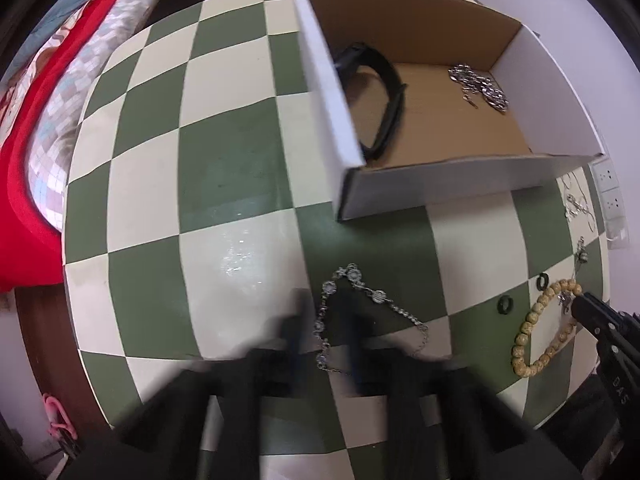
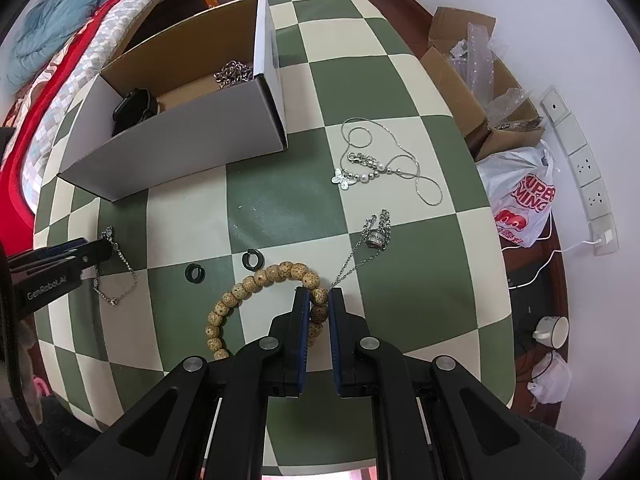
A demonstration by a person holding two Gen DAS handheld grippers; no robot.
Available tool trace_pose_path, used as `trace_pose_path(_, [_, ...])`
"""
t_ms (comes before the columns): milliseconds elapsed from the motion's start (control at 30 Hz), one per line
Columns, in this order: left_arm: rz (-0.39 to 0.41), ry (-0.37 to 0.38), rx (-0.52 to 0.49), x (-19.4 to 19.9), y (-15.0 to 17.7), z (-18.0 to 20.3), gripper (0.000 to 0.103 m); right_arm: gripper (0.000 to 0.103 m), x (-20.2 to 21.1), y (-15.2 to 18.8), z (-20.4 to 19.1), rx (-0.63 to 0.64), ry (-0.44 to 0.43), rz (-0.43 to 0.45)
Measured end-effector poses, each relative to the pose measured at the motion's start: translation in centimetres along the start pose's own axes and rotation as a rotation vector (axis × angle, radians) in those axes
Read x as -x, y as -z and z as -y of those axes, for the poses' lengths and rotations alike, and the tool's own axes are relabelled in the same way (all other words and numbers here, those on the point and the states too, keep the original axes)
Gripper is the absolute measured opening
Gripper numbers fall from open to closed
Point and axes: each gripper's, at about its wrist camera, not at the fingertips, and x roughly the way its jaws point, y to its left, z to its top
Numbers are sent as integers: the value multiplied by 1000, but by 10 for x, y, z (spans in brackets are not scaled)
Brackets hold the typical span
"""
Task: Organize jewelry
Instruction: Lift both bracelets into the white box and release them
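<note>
On the green-and-cream checked table (image 2: 280,196) my right gripper (image 2: 319,294) is shut on a wooden bead bracelet (image 2: 256,280), one bead pinched between its pads. My left gripper (image 2: 105,249), blurred in its own view (image 1: 322,300), is shut on a silver flower-link chain (image 1: 352,276) that trails out from its tip (image 2: 128,276). An open white cardboard box (image 2: 180,136) holds a black band (image 2: 132,110) and a silver chain (image 2: 232,72). Two black rings (image 2: 196,273) (image 2: 251,259) lie left of the beads.
A butterfly-and-pearl bracelet (image 2: 360,172), a thin necklace (image 2: 424,184) and a pendant chain (image 2: 376,236) lie to the right on the table. A bed with a red blanket (image 1: 24,160) borders the left. Boxes (image 2: 472,80), a plastic bag (image 2: 520,196) and a cup (image 2: 554,330) sit on the floor.
</note>
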Motion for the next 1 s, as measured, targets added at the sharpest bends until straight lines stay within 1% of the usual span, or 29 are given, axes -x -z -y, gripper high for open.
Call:
trace_pose_path(67, [0, 5, 10, 1, 1, -1, 1, 10, 1, 0, -1, -3, -2, 1])
trace_pose_path(133, [4, 29, 36, 5, 4, -5, 0, 10, 2, 0, 0, -4, -9, 3])
trace_pose_path(233, [30, 46, 53, 16, 4, -7, 0, 10, 12, 1, 1, -5, -21, 20])
trace_pose_path(300, [52, 76, 70, 30, 9, -15, 0, 10, 20, 3, 2, -9, -32, 32])
trace_pose_path(400, [90, 105, 89, 51, 16, -17, 0, 10, 31, 3, 3, -10, -44, 51])
trace_pose_path(600, [177, 126, 92, 97, 25, -18, 0, 10, 62, 2, 1, 5, -77, 93])
trace_pose_path(667, [205, 124, 90, 111, 22, -14, 0, 9, 70, -1, -1, 8, -90, 103])
trace_pose_path(767, [244, 141, 93, 131, 16, -13, 0, 9, 86, -8, -4, 13, -105, 126])
trace_pose_path(933, [309, 184, 103, 168, -2, -13, 0, 9, 119, -33, -8, 25, -131, 176])
trace_pose_path(1000, [324, 198, 100, 177, -11, -10, 0, 9, 132, -45, -11, 39, -135, 198])
